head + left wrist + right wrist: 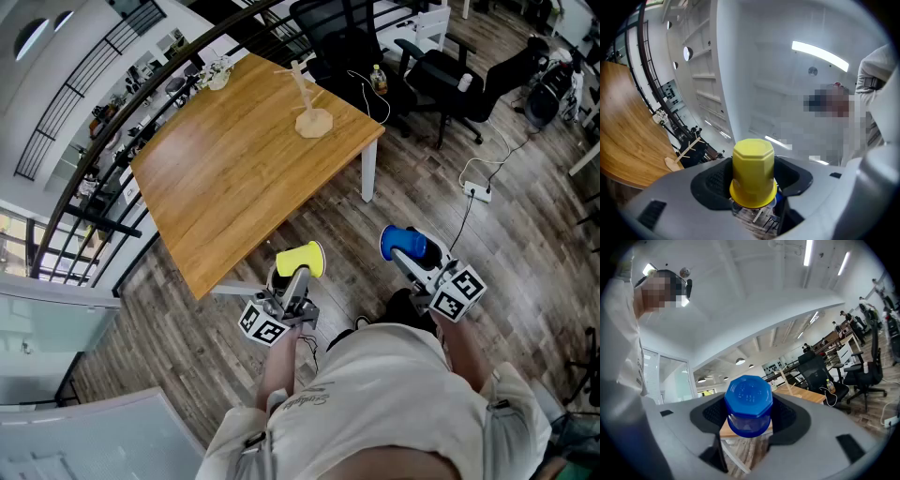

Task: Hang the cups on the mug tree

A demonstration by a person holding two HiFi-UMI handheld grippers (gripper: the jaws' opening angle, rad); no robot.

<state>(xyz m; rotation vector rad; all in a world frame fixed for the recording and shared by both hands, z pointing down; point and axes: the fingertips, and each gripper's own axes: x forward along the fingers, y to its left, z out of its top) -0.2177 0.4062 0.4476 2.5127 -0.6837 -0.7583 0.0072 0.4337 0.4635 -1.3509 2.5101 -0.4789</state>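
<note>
- The left gripper (296,274), lower centre of the head view, has its jaws spread wide with the pads pressed on either side of a yellow cup (302,257).
- In the left gripper view the cup's eight-sided base faces the camera and its mouth points away; what is inside cannot be told.
- The right gripper (405,255), just right of centre, is spread nearly as wide and clamps a blue cup (401,243), also base towards its own camera, so its inside is hidden too.
- Both grippers point up the frame. Their marker cubes (263,322) sit at the near ends, just above the person (375,403) in a pale shirt, whose forearms reach out from the bottom edge.
- The yellow cup hangs just off the near corner of the wooden table (234,178). The blue cup is over the plank floor (525,234), below the white table leg (369,173).
- The mug tree (306,94) stands upright at the table's far end, upper centre, well apart from both cups, with the length of the tabletop between.
- Black office chairs (459,80) crowd the upper right, and a power strip (477,191) lies on the floor at right.
- A dark railing (94,169) runs along the table's left side.
</note>
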